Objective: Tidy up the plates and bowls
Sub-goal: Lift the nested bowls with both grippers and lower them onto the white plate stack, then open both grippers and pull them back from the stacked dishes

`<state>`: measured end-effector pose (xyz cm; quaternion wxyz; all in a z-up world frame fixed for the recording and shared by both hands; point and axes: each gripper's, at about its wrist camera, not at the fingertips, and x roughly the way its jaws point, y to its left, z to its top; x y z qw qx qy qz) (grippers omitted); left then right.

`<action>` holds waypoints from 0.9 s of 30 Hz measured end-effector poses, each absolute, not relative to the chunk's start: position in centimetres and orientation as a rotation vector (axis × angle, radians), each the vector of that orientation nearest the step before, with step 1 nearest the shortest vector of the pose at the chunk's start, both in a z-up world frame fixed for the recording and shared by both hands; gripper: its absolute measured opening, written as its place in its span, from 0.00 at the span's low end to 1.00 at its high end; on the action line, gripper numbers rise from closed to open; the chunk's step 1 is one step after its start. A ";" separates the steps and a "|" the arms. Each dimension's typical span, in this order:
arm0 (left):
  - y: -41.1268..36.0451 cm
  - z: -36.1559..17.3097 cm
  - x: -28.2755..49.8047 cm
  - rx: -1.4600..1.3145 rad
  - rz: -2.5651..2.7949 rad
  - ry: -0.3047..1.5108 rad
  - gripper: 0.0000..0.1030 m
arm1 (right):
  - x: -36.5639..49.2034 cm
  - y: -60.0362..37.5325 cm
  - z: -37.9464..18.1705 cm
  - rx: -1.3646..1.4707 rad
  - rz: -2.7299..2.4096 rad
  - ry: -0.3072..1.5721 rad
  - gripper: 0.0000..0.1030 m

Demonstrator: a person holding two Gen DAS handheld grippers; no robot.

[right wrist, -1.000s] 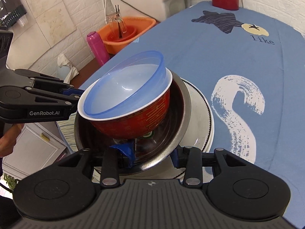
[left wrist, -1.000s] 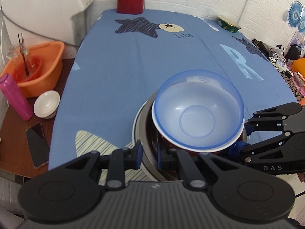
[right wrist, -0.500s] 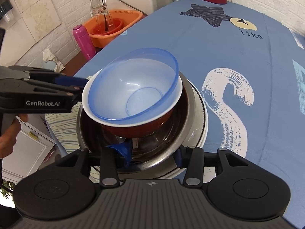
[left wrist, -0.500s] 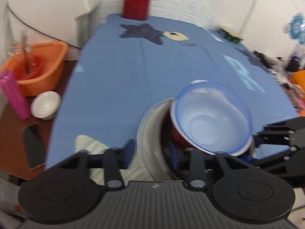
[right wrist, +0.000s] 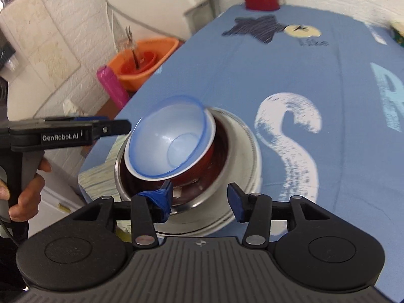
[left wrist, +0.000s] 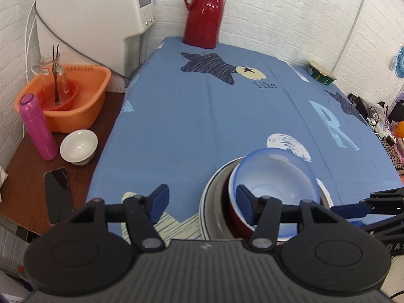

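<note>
White brick walls close in a table [left wrist: 202, 131] spread with a blue printed cloth, and near its front edge sits the nested stack. At the bottom is a white round plate [right wrist: 248, 176], then a shallow stainless-steel bowl [right wrist: 202, 197], then a red bowl with a white inside [right wrist: 199, 174], and on top a translucent blue plastic bowl [right wrist: 169, 144], which leans toward the left side instead of sitting level.

Both tongs stand with jaws spread and hold nothing. The left gripper [left wrist: 200, 202] hangs beside the stack, one finger out over the cloth and the other in front of the bowls. The right gripper [right wrist: 200, 198] sits low at the near rim of the steel bowl, apparently not pinching it.

By my reading the stacking is essentially finished and this is the release. The next move would call for clearing both tools without nudging the tilted top bowl, or settling it flat.
</note>
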<state>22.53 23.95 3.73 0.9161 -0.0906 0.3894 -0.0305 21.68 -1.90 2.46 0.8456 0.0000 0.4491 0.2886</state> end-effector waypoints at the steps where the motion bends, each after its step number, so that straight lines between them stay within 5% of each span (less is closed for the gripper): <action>1: 23.8 3.9 22.4 -0.192 -0.068 0.793 0.55 | 21.4 -2.8 2.8 0.028 0.599 0.925 0.32; 18: 13.7 7.6 17.1 -0.193 -0.068 0.516 0.67 | 15.2 -9.7 2.6 0.468 0.333 0.407 0.35; 27: 9.1 3.3 10.9 -0.124 -0.057 0.545 0.69 | 9.5 -11.5 0.6 0.360 0.179 0.369 0.38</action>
